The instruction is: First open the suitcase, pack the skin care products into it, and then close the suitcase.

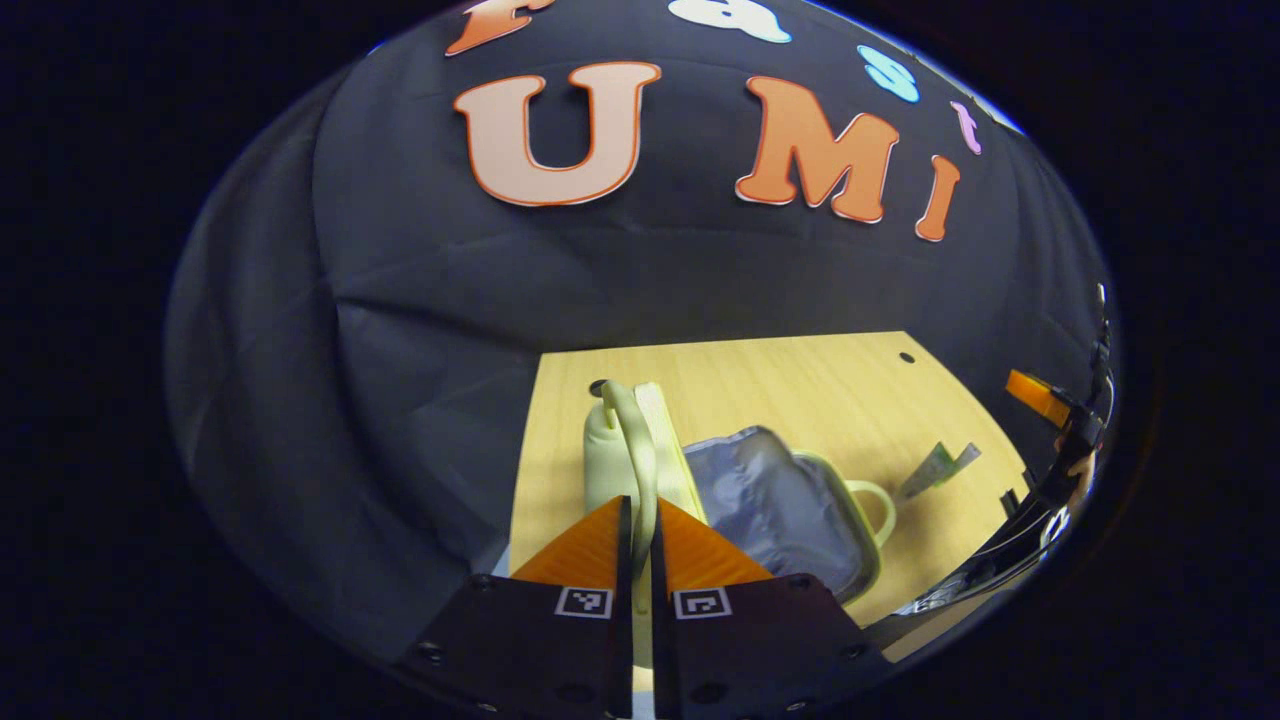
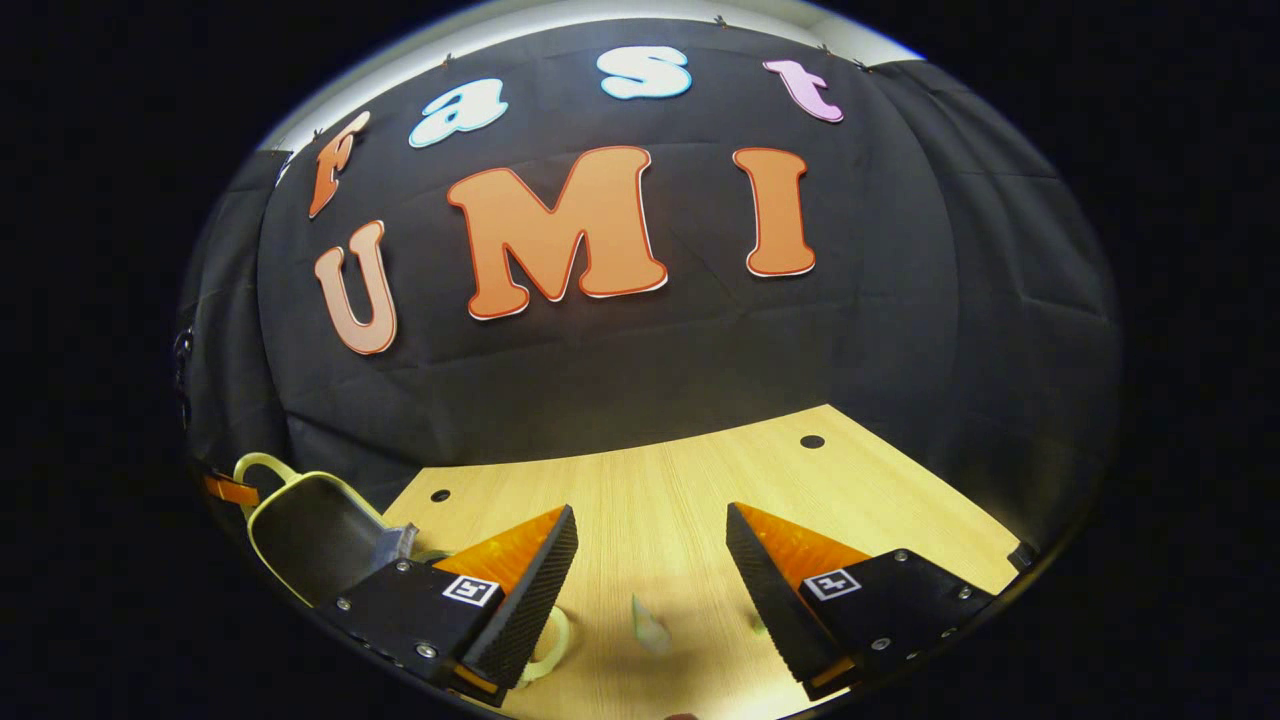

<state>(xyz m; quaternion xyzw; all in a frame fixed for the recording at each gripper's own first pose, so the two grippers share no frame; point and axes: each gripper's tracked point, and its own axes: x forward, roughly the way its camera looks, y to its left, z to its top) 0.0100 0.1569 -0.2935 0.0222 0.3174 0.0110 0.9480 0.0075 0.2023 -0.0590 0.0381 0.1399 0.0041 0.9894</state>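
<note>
In the left gripper view the small pale green suitcase [image 1: 770,500] lies open on the wooden table, showing its grey lining. Its lid [image 1: 615,440] stands upright, and my left gripper [image 1: 640,505] is shut on the lid's curved rim. A pale green skin care tube [image 1: 938,468] lies on the table to the right of the case. In the right gripper view my right gripper [image 2: 650,515] is open above that tube [image 2: 650,625], which lies between and below the fingers. The suitcase [image 2: 310,530] sits at the far left there, lid raised.
The light wooden table [image 2: 680,480] has small round holes near its back edge and ends at the black cloth wall. The other gripper and the hand holding it [image 1: 1050,400] show at the right rim of the left gripper view.
</note>
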